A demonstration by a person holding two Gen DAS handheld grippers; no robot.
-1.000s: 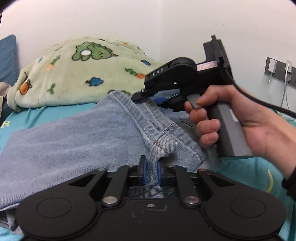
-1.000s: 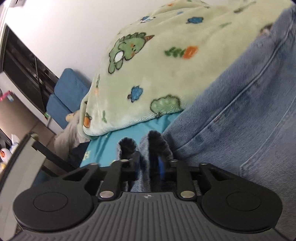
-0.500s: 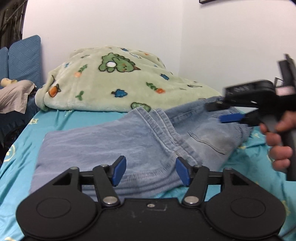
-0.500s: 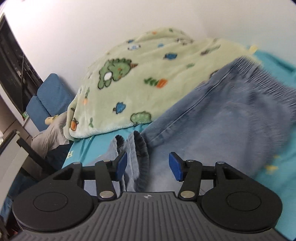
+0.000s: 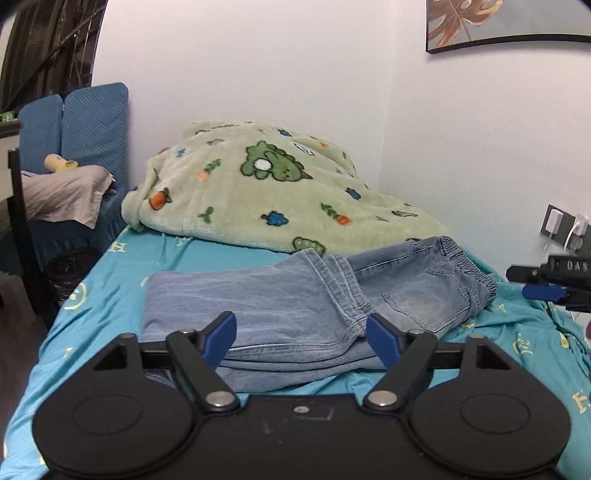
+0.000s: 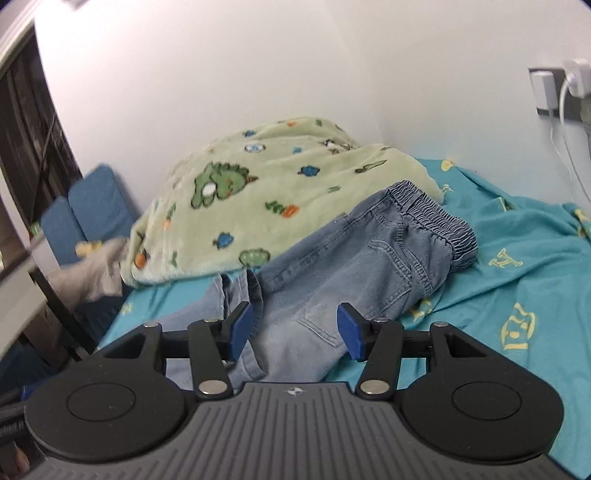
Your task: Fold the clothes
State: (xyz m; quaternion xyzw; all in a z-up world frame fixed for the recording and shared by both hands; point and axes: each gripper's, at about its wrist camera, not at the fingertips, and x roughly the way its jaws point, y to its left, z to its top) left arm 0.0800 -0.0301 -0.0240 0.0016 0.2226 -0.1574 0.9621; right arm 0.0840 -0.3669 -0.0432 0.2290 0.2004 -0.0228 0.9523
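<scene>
- Jeans of light blue denim lay folded on the bed, legs doubled over toward the left, elastic waistband at the far right.
- Nearest the left camera, the left gripper hung above the near edge of the jeans; its jaws were opening, blue pads wide apart with nothing pressed between them.
- The right gripper hung over the seat of the jeans with its jaws apart, and no cloth was caught between its blue pads. Its tip also showed at the right edge of the left camera's view.
- A back pocket faced up near the waistband.
- The teal bedsheet, printed with pale yellow figures, lay under the jeans and showed on all sides of them.
- Just behind the jeans, a pale green fleece blanket with dinosaur and carrot prints was heaped against the wall, its near edge touching the denim.
- Left of the bed, blue cushions stood upright, with a grey-pink cloth draped in front of them.
- On the right wall, a socket held white plugs.
- A framed leaf picture hung high on that wall.
</scene>
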